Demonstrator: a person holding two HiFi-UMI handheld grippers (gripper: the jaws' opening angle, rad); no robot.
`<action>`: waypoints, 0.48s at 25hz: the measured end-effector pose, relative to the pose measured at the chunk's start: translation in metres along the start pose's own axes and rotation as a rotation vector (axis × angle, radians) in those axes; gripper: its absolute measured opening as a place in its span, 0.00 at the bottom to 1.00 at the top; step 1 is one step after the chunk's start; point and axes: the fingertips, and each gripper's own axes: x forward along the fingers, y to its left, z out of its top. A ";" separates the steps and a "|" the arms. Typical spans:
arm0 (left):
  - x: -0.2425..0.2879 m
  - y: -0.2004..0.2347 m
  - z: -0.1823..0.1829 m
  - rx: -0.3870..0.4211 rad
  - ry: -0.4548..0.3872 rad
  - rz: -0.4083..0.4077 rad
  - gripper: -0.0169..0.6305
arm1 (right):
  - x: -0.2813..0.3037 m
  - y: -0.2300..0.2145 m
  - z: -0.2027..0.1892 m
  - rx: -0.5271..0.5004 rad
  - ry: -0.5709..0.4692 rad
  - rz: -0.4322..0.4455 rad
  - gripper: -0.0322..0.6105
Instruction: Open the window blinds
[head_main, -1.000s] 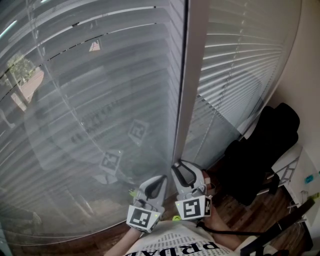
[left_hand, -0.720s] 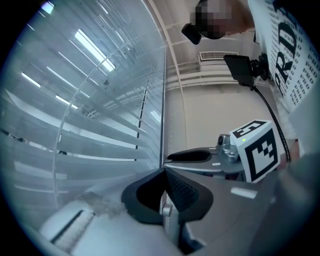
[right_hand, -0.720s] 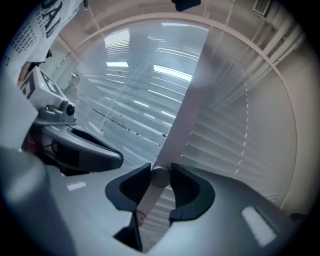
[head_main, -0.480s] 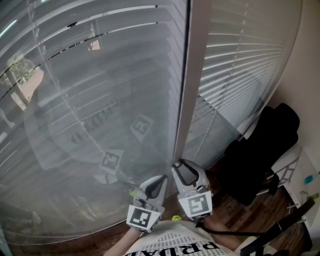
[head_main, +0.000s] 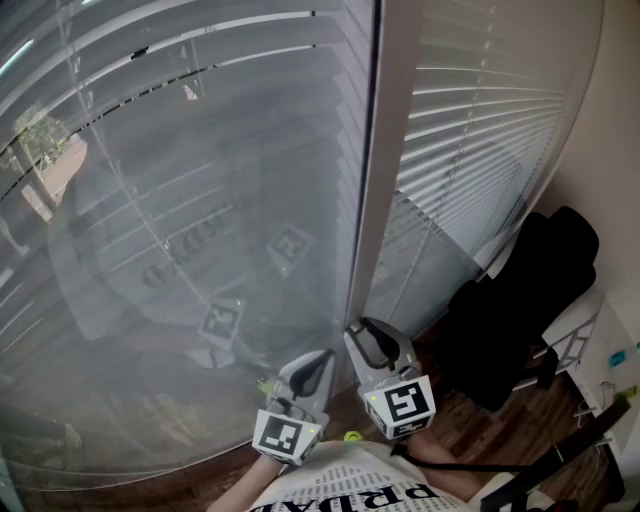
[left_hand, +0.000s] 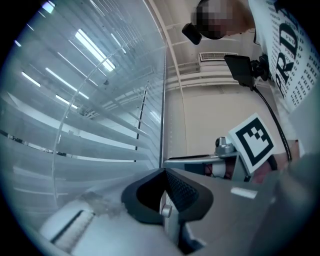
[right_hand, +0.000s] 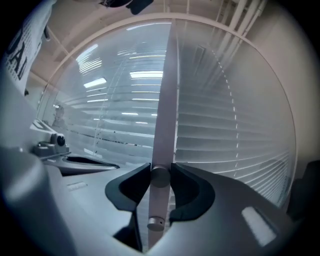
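The right tongs (right_hand: 160, 171) stand wide, their black pads pressed against either side of a grey round rod end (right_hand: 160, 178). The left tongs (left_hand: 164, 174), just beside them on the left, are closed together and hold nothing. The white slatted window blinds (head_main: 480, 130) hang ahead of and above both tongs, on either side of a white upright frame post (head_main: 385, 150). The slats to the tongs' left are tilted, with daylight showing between them.

Both grippers sit side by side, close in front of the body, pointing forward. Left gripper (head_main: 312, 366): jaws pressed together, nothing between them. Right gripper (head_main: 366, 340), marker cube tilted: jaws clamped on the wand (right_hand: 160, 177).
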 end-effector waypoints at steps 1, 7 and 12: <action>0.000 0.000 0.000 0.001 0.000 0.000 0.04 | 0.000 -0.001 0.000 0.038 -0.004 0.005 0.26; 0.000 0.000 0.000 0.000 0.002 0.001 0.04 | 0.000 -0.003 -0.001 0.117 -0.015 0.011 0.26; 0.001 0.000 0.001 0.004 -0.005 0.002 0.04 | 0.001 -0.004 -0.002 0.192 -0.016 0.020 0.26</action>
